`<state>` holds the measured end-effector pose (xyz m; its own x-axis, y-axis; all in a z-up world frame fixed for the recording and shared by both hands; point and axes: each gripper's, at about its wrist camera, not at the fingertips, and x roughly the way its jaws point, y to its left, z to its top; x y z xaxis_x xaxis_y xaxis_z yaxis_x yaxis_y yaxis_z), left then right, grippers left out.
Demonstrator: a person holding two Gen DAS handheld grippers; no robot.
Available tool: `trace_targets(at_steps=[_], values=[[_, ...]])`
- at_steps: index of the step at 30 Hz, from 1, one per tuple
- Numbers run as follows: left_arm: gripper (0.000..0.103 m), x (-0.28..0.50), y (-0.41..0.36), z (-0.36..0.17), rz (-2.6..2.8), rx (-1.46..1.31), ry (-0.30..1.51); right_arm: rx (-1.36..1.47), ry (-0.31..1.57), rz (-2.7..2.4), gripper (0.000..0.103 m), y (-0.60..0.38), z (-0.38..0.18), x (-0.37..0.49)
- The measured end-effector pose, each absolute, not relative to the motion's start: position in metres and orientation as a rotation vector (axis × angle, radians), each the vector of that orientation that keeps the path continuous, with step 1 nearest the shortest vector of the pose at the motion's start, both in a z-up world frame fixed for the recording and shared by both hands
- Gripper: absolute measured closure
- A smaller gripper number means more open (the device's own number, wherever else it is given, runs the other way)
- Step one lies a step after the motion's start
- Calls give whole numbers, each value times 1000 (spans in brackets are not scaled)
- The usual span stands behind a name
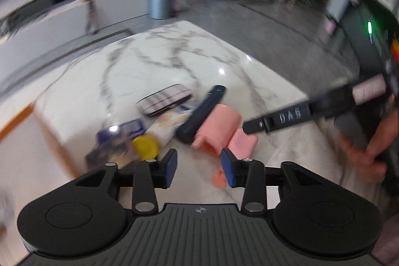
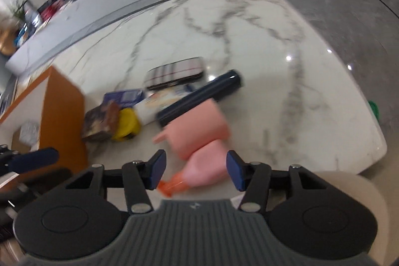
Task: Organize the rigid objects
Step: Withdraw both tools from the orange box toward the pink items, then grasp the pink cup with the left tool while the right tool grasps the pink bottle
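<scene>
Marble desk (image 2: 249, 24): one pink cup (image 2: 199, 126), one pink bottle (image 2: 207, 168), one dark cylinder (image 2: 199, 96), one striped case (image 2: 174, 72), one yellow lid (image 2: 127, 124). Left tongs (image 1: 199, 170) apart, empty; right tongs (image 2: 197, 172) apart, empty.

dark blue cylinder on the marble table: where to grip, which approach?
Judgement call: grip the dark blue cylinder across its far half, near the free end, jaws closing across its width. It lies flat, and its near end is crowded by the pink cup and the white carton. The right gripper is open and nearest; come from above.
</scene>
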<state>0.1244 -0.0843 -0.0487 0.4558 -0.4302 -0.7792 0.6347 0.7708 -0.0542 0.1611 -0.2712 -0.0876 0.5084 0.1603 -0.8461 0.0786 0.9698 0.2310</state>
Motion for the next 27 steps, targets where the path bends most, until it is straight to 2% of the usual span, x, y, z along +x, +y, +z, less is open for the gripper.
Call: trace_targets(at_steps=[2,4,6,15,25,27], values=[[53,135,-107,-59,-702,335,881,282,1032,33,53,-283,-89,165],[43,142,-124,-70,-733,395,878,301,1045,25,54,-293,-94,172],[39,152,-141,-83,-760,443,883,308,1063,22,54,-300,-104,179],[40,185,-185,-129,-838,661,924,339,1087,45,59,-316,-134,192],[38,206,-214,-142,-880,750,992,418,1093,67,60,-326,-142,199],[42,207,-218,-146,-870,756,1003,436,1089,64,60,-329,-143,199]])
